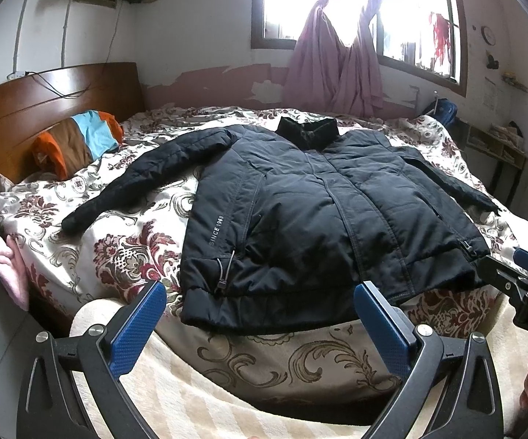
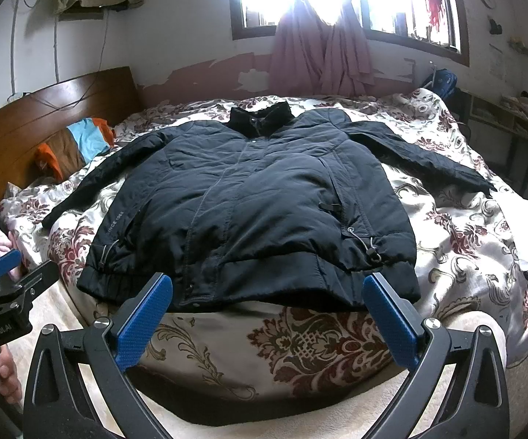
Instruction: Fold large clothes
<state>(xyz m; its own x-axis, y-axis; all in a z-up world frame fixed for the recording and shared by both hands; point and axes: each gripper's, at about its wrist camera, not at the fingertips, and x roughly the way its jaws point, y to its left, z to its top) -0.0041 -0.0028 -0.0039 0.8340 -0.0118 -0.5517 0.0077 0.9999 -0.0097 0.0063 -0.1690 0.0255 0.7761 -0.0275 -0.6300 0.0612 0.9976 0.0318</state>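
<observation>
Wide bed (image 1: 125, 256) with dark wooden headboard (image 1: 44, 106) at left of frame, covered by cream quilt with maroon and olive floral print (image 2: 458, 226). Black padded zip-front jacket (image 1: 322, 212) lies flat at frame centre, front up, collar toward window, hem at near edge, sleeves spread left and right. Orange, brown and light-blue striped cushion (image 1: 81, 139) at upper left, against headboard. Pale striped blanket (image 1: 198, 395) drapes near edge, bottom of frame.

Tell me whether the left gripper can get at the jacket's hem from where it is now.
Probably yes. The left gripper is open just short of the black jacket, whose hem lies on the bedspread with nothing in between.
</observation>
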